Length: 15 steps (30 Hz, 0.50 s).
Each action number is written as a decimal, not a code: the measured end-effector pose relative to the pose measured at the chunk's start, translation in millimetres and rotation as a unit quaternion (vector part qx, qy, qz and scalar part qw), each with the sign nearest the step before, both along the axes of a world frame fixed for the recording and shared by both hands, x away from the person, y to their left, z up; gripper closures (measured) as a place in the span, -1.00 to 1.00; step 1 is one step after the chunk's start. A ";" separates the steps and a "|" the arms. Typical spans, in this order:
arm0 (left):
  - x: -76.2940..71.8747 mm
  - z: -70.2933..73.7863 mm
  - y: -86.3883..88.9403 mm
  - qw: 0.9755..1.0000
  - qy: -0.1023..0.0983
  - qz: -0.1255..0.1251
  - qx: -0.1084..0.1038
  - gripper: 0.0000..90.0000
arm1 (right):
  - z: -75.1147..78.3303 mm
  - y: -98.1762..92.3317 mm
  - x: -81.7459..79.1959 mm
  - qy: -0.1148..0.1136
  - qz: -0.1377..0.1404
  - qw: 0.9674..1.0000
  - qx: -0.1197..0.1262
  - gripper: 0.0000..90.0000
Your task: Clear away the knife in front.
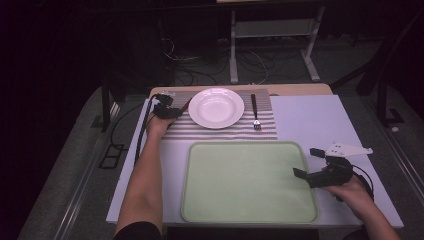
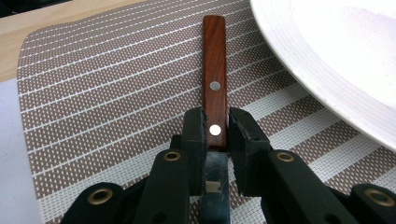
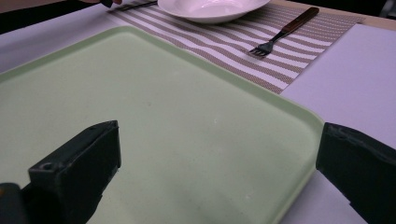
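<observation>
A knife with a reddish wooden handle lies on the striped placemat, just left of the white plate. My left gripper is shut on the handle's near end, where it meets the blade, and the pads press on both sides. In the high view this gripper is at the placemat's left end beside the plate. My right gripper hovers open over the right rim of the pale green tray, its jaws wide apart with nothing between them.
A fork lies on the placemat to the right of the plate, tines toward me. The green tray holds nothing. A white board covers the table to the right, and the wooden table edge runs behind the placemat.
</observation>
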<state>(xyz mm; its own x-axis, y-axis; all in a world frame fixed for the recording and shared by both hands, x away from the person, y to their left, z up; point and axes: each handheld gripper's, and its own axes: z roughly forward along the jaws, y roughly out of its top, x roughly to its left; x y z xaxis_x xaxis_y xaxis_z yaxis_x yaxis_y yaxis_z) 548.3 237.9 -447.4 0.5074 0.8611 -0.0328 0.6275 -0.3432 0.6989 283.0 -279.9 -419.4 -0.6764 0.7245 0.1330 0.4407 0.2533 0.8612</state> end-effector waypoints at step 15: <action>2.4 1.5 2.0 1.000 0.015 0.008 -0.014 0.72 | 0.0 -0.6 -0.1 0.000 -0.002 1.000 0.000 -1.00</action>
